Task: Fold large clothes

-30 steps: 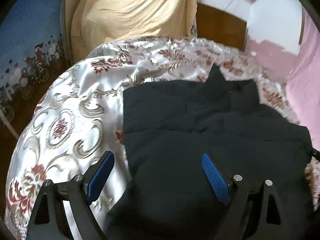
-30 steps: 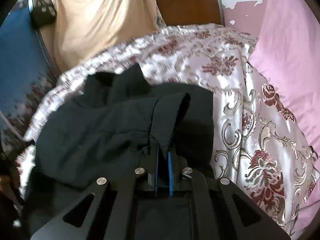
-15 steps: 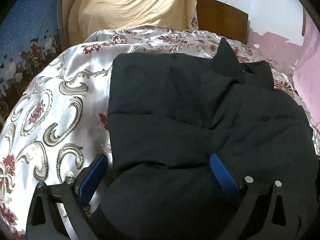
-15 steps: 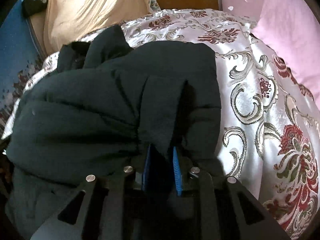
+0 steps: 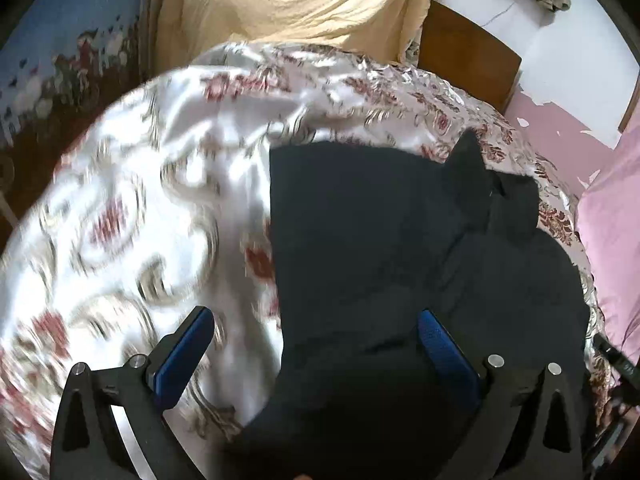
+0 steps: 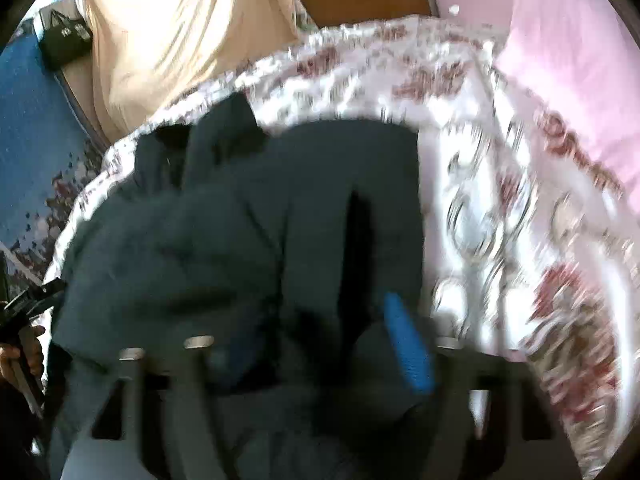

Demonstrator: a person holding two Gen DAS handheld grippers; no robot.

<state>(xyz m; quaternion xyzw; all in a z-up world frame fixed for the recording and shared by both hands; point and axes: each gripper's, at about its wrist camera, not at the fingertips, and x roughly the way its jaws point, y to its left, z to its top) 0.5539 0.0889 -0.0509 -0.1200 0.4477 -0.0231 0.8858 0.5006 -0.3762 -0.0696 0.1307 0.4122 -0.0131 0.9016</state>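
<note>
A large black padded jacket (image 5: 400,248) lies folded on the floral satin bedspread (image 5: 152,208). My left gripper (image 5: 316,328) is open, its blue pads wide apart over the jacket's near left edge, holding nothing. In the right wrist view the jacket (image 6: 224,248) fills the middle. My right gripper (image 6: 316,344) is open over the jacket's near right part. The right blue pad (image 6: 408,348) shows clearly; the left pad is dark and blurred against the cloth.
A beige cloth (image 5: 288,4) drapes over furniture behind the bed, beside a wooden headboard (image 5: 468,56). A pink pillow (image 6: 572,64) lies at the right. A black bag (image 6: 64,40) sits at the far left. The bedspread (image 6: 520,240) lies bare right of the jacket.
My right gripper has opened and let go of the jacket fold it pinched. Both grippers have drawn back from the jacket, which now lies lower in the views.
</note>
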